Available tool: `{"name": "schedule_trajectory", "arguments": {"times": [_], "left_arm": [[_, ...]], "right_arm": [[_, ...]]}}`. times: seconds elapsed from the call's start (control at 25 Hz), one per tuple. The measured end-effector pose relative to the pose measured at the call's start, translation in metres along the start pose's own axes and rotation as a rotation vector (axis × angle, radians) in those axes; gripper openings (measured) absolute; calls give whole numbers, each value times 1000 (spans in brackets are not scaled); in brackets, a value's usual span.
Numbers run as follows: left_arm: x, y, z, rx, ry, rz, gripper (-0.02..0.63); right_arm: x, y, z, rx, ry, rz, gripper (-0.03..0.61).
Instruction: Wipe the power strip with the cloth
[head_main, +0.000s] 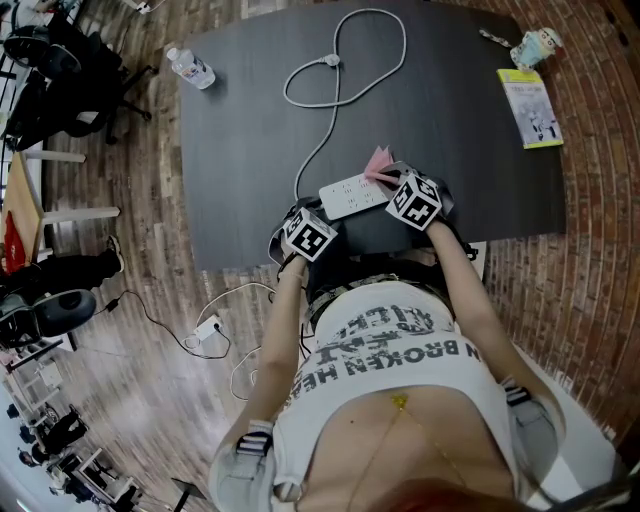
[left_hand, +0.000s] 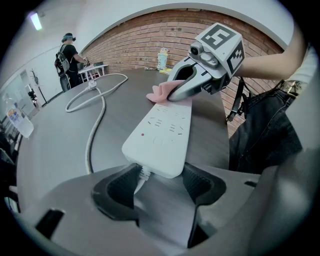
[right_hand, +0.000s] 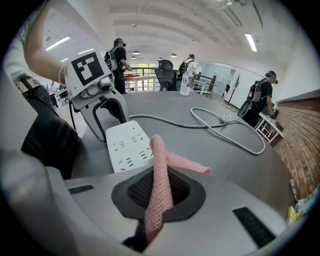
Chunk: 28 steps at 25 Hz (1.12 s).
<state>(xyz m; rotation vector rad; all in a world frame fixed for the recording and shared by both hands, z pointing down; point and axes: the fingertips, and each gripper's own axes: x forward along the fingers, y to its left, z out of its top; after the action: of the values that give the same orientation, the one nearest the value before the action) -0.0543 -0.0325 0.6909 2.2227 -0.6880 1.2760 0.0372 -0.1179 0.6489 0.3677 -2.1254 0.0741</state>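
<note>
A white power strip (head_main: 353, 195) lies on the dark table (head_main: 240, 150) close to its near edge, and its white cord (head_main: 330, 62) loops off toward the far side. My left gripper (head_main: 320, 212) clamps the strip's cord end (left_hand: 156, 160) between its jaws, the cord leaving between them. My right gripper (head_main: 386, 180) is shut on a pink cloth (right_hand: 159, 170). The cloth's free end (left_hand: 159, 94) rests on the strip's far end. In the right gripper view the strip (right_hand: 127, 147) lies just left of the cloth, with the left gripper (right_hand: 100, 112) behind it.
A water bottle (head_main: 190, 68) stands at the table's far left corner. A booklet (head_main: 530, 108) and a small cup (head_main: 536, 45) are at the far right. Office chairs (head_main: 60, 70) stand left of the table. Another strip with cables (head_main: 207, 328) lies on the floor.
</note>
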Motion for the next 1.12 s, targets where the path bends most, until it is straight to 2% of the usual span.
{"name": "schedule_trajectory", "arguments": {"times": [0.6,1.12], "left_arm": [[1,0,0,2,-4,3,267],[0,0,-1,6,-9,2,267]], "right_arm": [[-20,-29,-34,133,15,-82,17],[-19,-29,-35,165,14,-121,16]]}}
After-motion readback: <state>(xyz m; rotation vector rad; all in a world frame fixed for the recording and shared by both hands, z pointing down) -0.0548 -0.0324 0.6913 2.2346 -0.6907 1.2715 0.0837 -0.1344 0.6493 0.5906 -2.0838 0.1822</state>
